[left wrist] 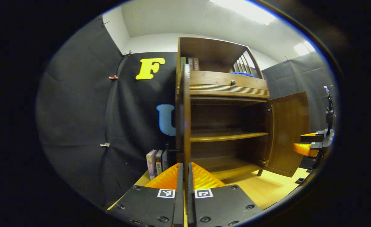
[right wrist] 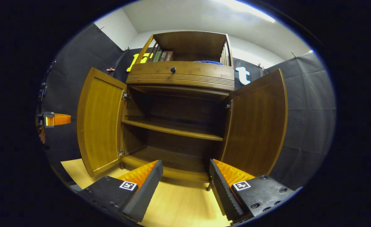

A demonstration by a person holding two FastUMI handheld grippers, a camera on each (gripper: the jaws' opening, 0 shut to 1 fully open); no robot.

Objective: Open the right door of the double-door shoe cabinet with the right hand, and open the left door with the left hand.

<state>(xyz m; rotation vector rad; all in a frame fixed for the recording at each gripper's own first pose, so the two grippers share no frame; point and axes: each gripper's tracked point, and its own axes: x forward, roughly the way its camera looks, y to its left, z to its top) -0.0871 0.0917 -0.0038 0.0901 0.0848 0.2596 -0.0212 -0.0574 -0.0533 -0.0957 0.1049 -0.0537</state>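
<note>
- the shoe cabinet (right wrist: 179, 78) stands on a light wooden floor (right wrist: 179, 205) against the black cloth wall, and both of its doors stand open.
- in the right gripper view, the left door (right wrist: 99, 121) is swung far out to the left and the right door (right wrist: 256, 124) far out to the right; between them the dark inside shows with 1 shelf (right wrist: 173, 128) across the middle.
- above the doors there is a drawer front with a small round knob (right wrist: 173, 69), and on the top level some books (right wrist: 162, 56) stand in a row.
- the right gripper (right wrist: 185, 171) is in front of the cabinet with its 2 fingers spread wide apart, and they touch nothing.
- in the left gripper view, the left gripper (left wrist: 184, 168) has its fingers pressed together. the left door (left wrist: 186, 119) shows edge-on straight above the fingertips; i cannot tell if the fingers pinch its edge.
- in the same view some more books (left wrist: 156, 162) stand on the floor beside the cabinet, near the wall.
- the right door (left wrist: 288, 132) is open at the right side of this view, and the other gripper is seen just beyond it.
</note>
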